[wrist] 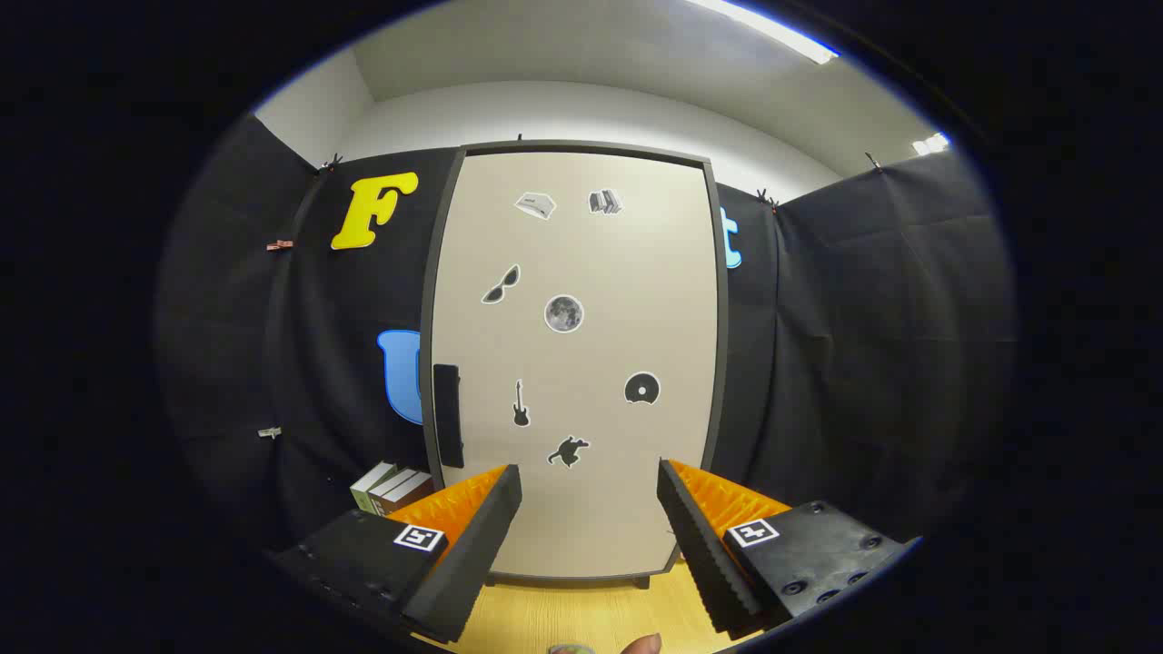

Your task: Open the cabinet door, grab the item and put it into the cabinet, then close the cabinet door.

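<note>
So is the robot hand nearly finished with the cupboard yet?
Not yet. Nothing looks done: the cabinet door is shut. The gripper is open, holding nothing, its fingers facing the door, with the dark handle ahead to their left. All steps are left: open the door, grab the item, perhaps the books beside the cabinet, put it in and close up.

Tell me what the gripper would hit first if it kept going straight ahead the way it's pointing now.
Most likely the closed cabinet door, low on its panel. The open gripper holds nothing and points squarely at it; how far off is unclear.
</note>
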`<state>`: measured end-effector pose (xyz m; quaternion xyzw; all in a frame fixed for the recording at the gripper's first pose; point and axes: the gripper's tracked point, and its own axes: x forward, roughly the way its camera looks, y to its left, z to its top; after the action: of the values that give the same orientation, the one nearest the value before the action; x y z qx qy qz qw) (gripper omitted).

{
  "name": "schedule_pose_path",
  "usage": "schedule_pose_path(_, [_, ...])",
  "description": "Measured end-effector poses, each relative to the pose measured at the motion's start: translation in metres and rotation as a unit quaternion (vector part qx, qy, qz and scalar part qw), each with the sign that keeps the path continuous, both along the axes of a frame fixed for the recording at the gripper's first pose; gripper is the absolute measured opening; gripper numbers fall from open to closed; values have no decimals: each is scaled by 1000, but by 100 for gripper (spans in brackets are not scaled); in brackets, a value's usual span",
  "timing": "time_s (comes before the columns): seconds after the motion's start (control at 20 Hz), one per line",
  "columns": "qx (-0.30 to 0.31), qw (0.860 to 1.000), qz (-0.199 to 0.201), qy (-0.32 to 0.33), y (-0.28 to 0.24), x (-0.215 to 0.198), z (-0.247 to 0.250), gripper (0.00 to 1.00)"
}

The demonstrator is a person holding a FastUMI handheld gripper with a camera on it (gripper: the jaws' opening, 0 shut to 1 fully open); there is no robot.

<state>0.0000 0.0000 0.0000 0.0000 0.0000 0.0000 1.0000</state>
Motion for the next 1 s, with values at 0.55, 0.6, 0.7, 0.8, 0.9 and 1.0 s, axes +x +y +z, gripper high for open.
schedule_pose_path(0.55, [-1,1000,0,-1,6,2,3,97])
schedule_pose_path(0.6, [-1,1000,0,0,7,2,3,97])
schedule_pose_path(0.7, [-2,1000,0,1,7,1,2,97])
schedule_pose_path(0.8, [0,1000,1,4,8,1,0,97])
schedule_pose_path(0.9, [2,1000,3,6,10,0,0,97])
schedule_pose_path(1.0, [1,1000,5,6,13,0,0,97])
